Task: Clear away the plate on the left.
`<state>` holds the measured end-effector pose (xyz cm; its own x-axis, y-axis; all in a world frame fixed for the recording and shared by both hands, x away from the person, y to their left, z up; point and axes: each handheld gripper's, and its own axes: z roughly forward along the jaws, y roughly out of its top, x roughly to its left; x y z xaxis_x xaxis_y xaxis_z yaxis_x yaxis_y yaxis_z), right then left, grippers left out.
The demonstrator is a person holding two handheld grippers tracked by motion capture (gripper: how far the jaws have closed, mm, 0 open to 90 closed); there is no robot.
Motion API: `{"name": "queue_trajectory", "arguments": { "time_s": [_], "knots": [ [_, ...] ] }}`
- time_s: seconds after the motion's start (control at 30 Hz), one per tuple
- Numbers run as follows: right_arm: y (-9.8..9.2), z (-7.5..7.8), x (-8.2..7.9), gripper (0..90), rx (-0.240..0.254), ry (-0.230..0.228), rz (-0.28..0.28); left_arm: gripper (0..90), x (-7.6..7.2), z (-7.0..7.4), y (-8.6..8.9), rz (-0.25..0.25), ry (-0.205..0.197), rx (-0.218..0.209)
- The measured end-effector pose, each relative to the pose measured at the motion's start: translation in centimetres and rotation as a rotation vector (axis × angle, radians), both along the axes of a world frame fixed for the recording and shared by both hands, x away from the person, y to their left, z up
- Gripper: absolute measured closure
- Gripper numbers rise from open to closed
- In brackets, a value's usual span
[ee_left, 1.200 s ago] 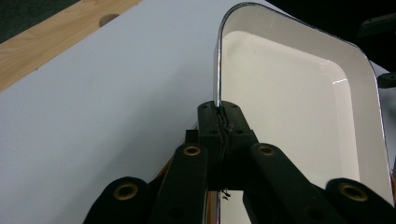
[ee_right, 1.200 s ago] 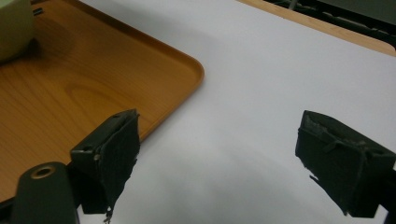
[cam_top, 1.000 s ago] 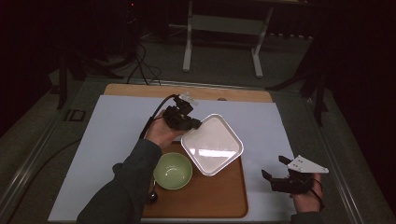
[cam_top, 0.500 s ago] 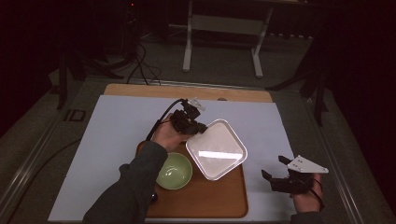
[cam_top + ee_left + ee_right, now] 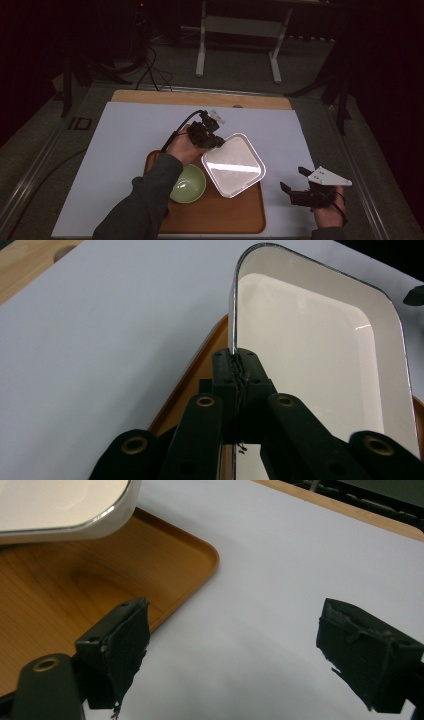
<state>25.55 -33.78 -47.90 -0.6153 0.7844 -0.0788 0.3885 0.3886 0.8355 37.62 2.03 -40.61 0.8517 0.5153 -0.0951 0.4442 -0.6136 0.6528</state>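
L tongs (image 5: 214, 141) clenched on dish (image 5: 233, 164) rim, dish tilted over tray (image 5: 240, 215), beside bowl (image 5: 186, 183). Dish picked up, not yet set down; placing left. R tongs (image 5: 296, 186) released, idle over bench (image 5: 125, 135), well apart from dish.

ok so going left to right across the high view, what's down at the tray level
green bowl → white square dish, held by its rim in the left tool → right tool, open over the white mat just off the wooden tray
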Motion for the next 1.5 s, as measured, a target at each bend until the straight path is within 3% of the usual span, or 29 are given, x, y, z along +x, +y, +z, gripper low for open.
{"name": "queue_trajectory", "arguments": {
  "time_s": [0.43, 0.93, 1.5],
  "knots": [
    [0.0, 0.0, 0.0, 13.7, 0.001, -0.001, 0.0, 89.0, -0.1, -0.7, -0.5, -0.018, 0.019, 0.047],
    [0.0, 0.0, 0.0, 13.7, -0.002, 0.002, 0.001, 87.8, -0.5, -2.7, -0.9, -0.037, 0.063, 0.075],
    [0.0, -0.1, 0.0, 13.7, -0.002, 0.003, 0.002, 87.1, -0.9, -4.7, -3.0, -0.086, 0.109, 0.125]
  ]
}}
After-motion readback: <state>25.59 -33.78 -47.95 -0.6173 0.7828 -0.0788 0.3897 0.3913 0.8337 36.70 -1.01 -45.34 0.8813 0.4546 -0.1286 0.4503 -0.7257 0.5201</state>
